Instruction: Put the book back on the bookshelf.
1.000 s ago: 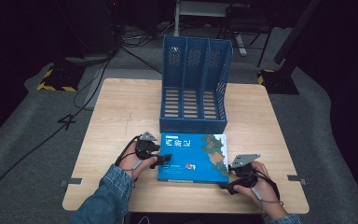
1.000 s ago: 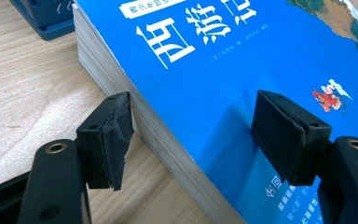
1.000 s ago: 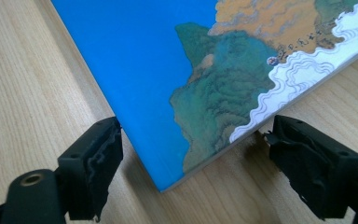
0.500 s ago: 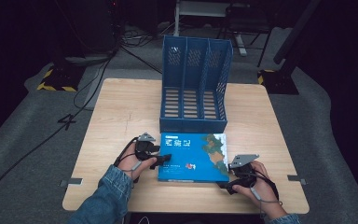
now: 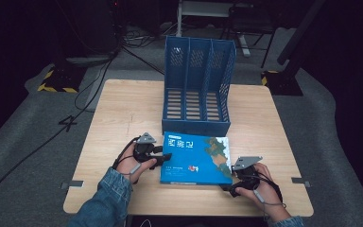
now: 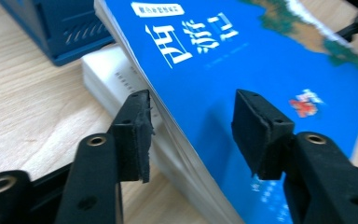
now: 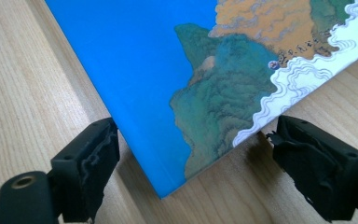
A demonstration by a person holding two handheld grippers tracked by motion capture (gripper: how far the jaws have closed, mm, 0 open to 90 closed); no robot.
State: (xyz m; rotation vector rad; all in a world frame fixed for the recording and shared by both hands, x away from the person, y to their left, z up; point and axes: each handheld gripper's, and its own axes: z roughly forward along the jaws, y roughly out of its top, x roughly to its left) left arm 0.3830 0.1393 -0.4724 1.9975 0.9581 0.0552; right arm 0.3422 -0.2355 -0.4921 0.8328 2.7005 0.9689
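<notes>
A blue book (image 5: 194, 161) with a landscape picture on its cover lies flat on the wooden table (image 5: 123, 109), just in front of a blue file holder (image 5: 196, 85). My left gripper (image 5: 164, 155) is at the book's left edge. In the left gripper view the jaws (image 6: 191, 135) have just been closing, and the blue cover (image 6: 261, 60) and white page edges sit between them with a gap still showing at the right pad. My right gripper (image 5: 229, 185) is at the near right corner. Its jaws (image 7: 196, 154) stand wide on either side of the book's corner (image 7: 163, 186).
The file holder (image 6: 60, 28) has three upright slots open at the top and stands at the table's middle back. Bare wood lies to the left and right of the book. Cables and stands crowd the dark floor behind the table.
</notes>
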